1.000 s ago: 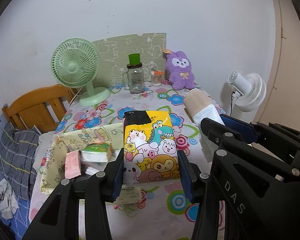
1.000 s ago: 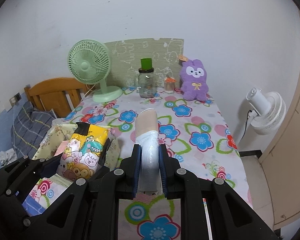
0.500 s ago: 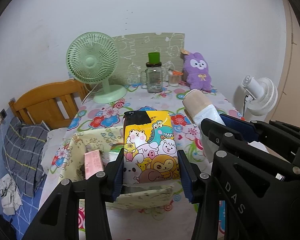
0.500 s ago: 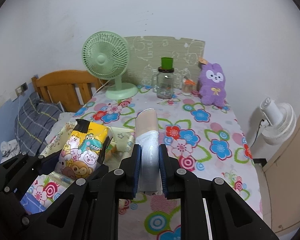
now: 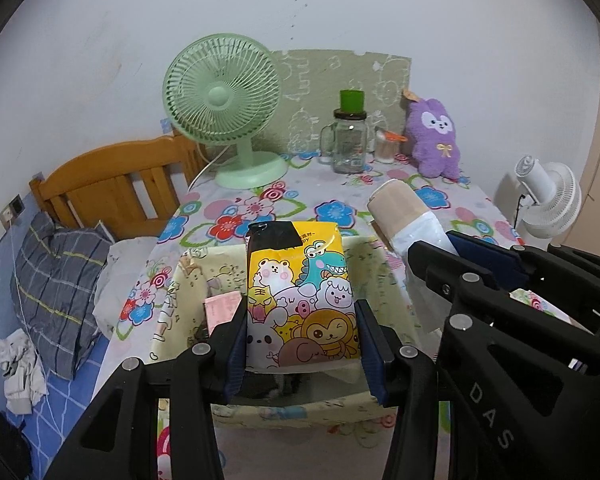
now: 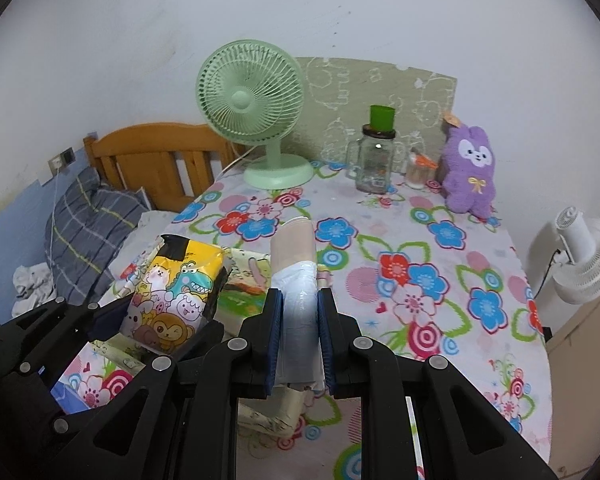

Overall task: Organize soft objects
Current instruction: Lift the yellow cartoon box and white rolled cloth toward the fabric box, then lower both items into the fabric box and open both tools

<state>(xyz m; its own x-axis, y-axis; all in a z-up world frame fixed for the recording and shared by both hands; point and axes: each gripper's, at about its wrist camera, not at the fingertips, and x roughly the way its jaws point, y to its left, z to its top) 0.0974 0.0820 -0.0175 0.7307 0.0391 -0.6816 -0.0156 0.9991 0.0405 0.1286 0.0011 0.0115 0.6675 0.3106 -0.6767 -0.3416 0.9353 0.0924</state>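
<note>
My left gripper (image 5: 302,320) is shut on a yellow cartoon-animal tissue pack (image 5: 300,296) and holds it over a pale yellow fabric storage box (image 5: 188,300). The pack (image 6: 172,296) and box (image 6: 244,268) also show in the right wrist view. My right gripper (image 6: 299,312) is shut on a white and beige roll in plastic wrap (image 6: 294,264), just right of the box. The roll also shows in the left wrist view (image 5: 404,216). A pink packet (image 5: 220,308) lies inside the box. A purple plush bunny (image 5: 434,138) sits at the table's far right.
The flowered tablecloth (image 6: 420,280) covers the table. A green desk fan (image 5: 224,108), a glass jar with green lid (image 5: 350,136) and a small cup (image 5: 386,146) stand at the back. A wooden bed headboard (image 5: 112,184) is left, a white fan (image 5: 548,200) right.
Both grippers have drawn back and shifted left with their loads still held. The fabric box now lies directly under the tissue pack, and the fan and bunny sit further right in view.
</note>
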